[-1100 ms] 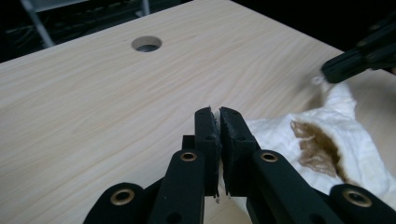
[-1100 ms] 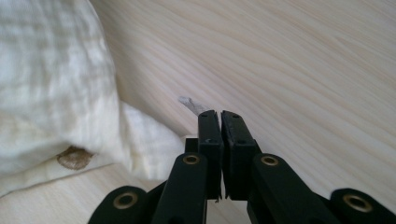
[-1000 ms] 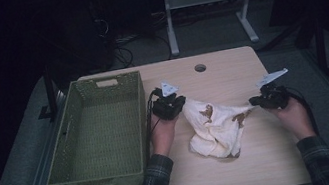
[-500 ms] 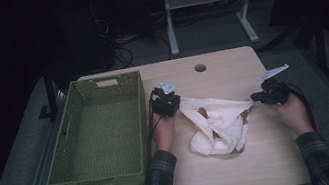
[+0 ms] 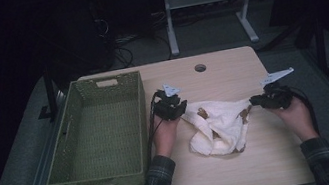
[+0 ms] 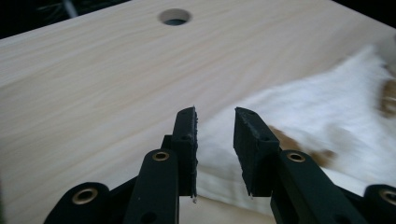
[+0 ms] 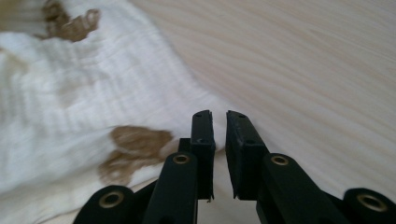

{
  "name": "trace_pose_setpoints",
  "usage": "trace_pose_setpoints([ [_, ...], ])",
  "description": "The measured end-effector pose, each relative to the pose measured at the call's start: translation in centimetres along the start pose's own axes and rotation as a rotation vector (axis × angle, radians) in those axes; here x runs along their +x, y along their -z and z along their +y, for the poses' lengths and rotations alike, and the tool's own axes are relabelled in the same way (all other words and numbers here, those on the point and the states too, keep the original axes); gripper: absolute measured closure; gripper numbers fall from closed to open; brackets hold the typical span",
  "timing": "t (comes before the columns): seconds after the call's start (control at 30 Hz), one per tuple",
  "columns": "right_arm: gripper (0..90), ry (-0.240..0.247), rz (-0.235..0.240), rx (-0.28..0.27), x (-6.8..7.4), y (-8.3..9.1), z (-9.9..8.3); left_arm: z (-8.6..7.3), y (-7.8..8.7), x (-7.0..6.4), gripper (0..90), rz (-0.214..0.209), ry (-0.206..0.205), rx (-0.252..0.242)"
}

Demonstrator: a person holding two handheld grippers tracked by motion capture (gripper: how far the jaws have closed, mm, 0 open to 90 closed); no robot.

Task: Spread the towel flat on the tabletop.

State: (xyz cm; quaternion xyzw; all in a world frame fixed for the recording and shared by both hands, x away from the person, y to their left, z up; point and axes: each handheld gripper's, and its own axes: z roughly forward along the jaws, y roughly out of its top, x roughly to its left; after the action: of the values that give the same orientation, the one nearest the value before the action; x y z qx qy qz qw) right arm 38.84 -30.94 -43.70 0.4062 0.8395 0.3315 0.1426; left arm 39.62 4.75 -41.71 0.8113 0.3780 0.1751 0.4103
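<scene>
The white waffle-weave cloth with brown patches (image 5: 218,125) lies on the pale wooden table (image 5: 229,69) right of the green woven basket (image 5: 102,128), its long axis running left to right between the grippers. The left gripper (image 6: 215,135) is spread over one corner, gripping nothing. The right gripper (image 7: 219,133) is nearly closed beside the opposite corner, pinching no fabric, so a pull from here would probably slip and leave the cloth bunched.

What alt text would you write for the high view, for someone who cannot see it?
Seen from above, a person's two hands each hold a black gripper, left gripper and right gripper, at opposite ends of a white cloth with brown patches, stretched across a light wooden table. An empty green woven basket sits at the table's left side.
</scene>
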Motion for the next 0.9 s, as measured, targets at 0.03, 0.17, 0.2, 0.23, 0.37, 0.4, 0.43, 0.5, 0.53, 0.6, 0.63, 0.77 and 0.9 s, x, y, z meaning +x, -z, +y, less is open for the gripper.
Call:
trace_pose_setpoints([
  [0.03,81.6,0.008,0.009,-0.001,0.4,0.2,-0.1,-0.1,0.2,-0.3,68.8,-0.023,-0.003,0.002],
  [0.17,81.5,0.031,0.051,-0.012,2.3,0.7,-0.7,-0.7,1.0,-1.4,65.9,-0.093,-0.025,0.019],
  [0.2,81.5,0.034,0.059,-0.008,2.7,0.7,-0.8,-1.1,1.1,-1.8,65.0,-0.117,-0.040,0.031],
  [0.23,81.5,0.034,0.059,-0.008,2.7,0.7,-0.8,-1.1,1.1,-1.8,64.8,-0.117,-0.040,0.031],
  [0.37,80.1,0.053,0.074,0.012,4.2,0.5,-1.6,-2.2,1.8,-3.2,64.7,-0.191,-0.078,0.057],
  [0.4,80.1,0.053,0.074,0.012,4.2,0.5,-1.6,-2.2,1.8,-3.2,64.7,-0.191,-0.078,0.057],
  [0.43,79.7,0.053,0.086,0.015,4.7,0.5,-1.9,-2.8,2.1,-3.9,64.7,-0.214,-0.086,0.058],
  [0.5,78.6,0.057,0.096,0.022,5.3,0.5,-2.3,-3.3,2.5,-4.5,64.4,-0.231,-0.117,0.081],
  [0.53,78.6,0.057,0.096,0.022,5.3,0.5,-2.3,-3.3,2.5,-4.5,64.3,-0.231,-0.117,0.081],
  [0.6,75.8,0.057,0.108,0.027,5.7,0.6,-2.7,-3.8,2.8,-5.1,64.3,-0.247,-0.128,0.086],
  [0.63,74.1,0.045,0.121,0.025,6.1,0.6,-3.1,-4.0,2.9,-5.3,63.4,-0.255,-0.133,0.085],
  [0.77,71.9,0.062,0.143,0.028,7.0,0.5,-3.6,-5.2,2.8,-6.5,61.2,-0.298,-0.155,0.111],
  [0.9,69.9,0.051,0.159,0.012,7.4,0.5,-3.8,-5.4,2.2,-7.2,59.2,-0.308,-0.155,0.122],
])
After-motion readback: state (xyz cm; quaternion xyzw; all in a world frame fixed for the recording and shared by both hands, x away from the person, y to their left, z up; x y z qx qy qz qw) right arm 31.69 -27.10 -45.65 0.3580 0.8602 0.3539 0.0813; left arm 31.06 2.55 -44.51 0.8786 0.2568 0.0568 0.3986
